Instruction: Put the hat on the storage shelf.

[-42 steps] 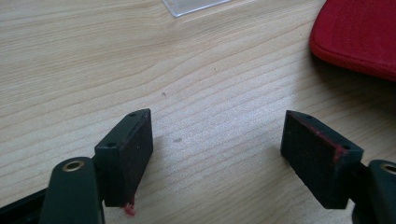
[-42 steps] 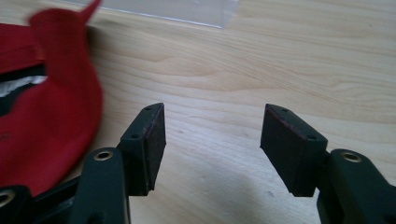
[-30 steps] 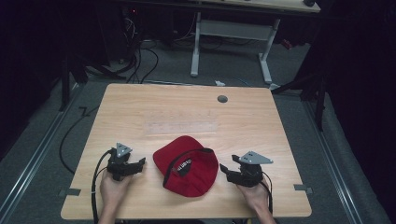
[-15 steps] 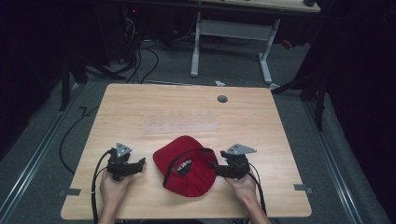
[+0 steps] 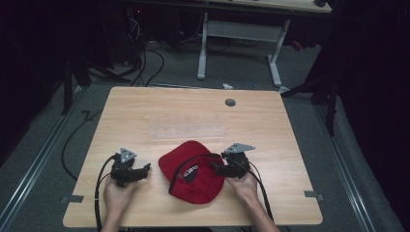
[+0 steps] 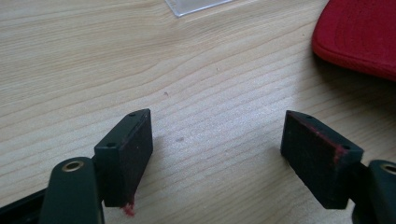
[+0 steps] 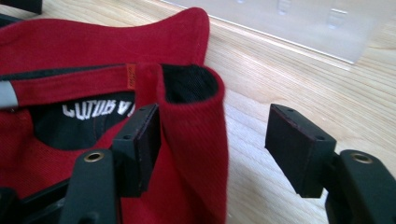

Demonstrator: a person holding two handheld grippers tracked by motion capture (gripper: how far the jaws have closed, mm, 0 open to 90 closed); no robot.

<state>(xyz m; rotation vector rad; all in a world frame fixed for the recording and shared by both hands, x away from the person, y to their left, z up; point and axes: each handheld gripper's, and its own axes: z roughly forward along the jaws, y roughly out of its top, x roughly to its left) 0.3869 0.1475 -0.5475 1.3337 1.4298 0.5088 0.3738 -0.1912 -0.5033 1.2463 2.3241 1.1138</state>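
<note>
One red cap (image 5: 193, 176) lies upside down near the table's (image 5: 193, 116) front edge, about midway between the front corners. The right claw (image 5: 217, 168) reaches into it from the right, jaws spread apart: in the right gripper view the red wall of the cap (image 7: 196, 140) stands between them, one jaw inside against the fabric, the other clear over bare wood. The left claw (image 5: 143, 170) rests near the front left corner, jaws wide with nothing between them, the cap's edge (image 6: 359, 42) just beyond. One clear flat sheet (image 5: 187, 131) lies mid-table, just behind the cap. One round grommet (image 5: 230, 102) sits near the far edge. The far half and both side edges are open wood.
</note>
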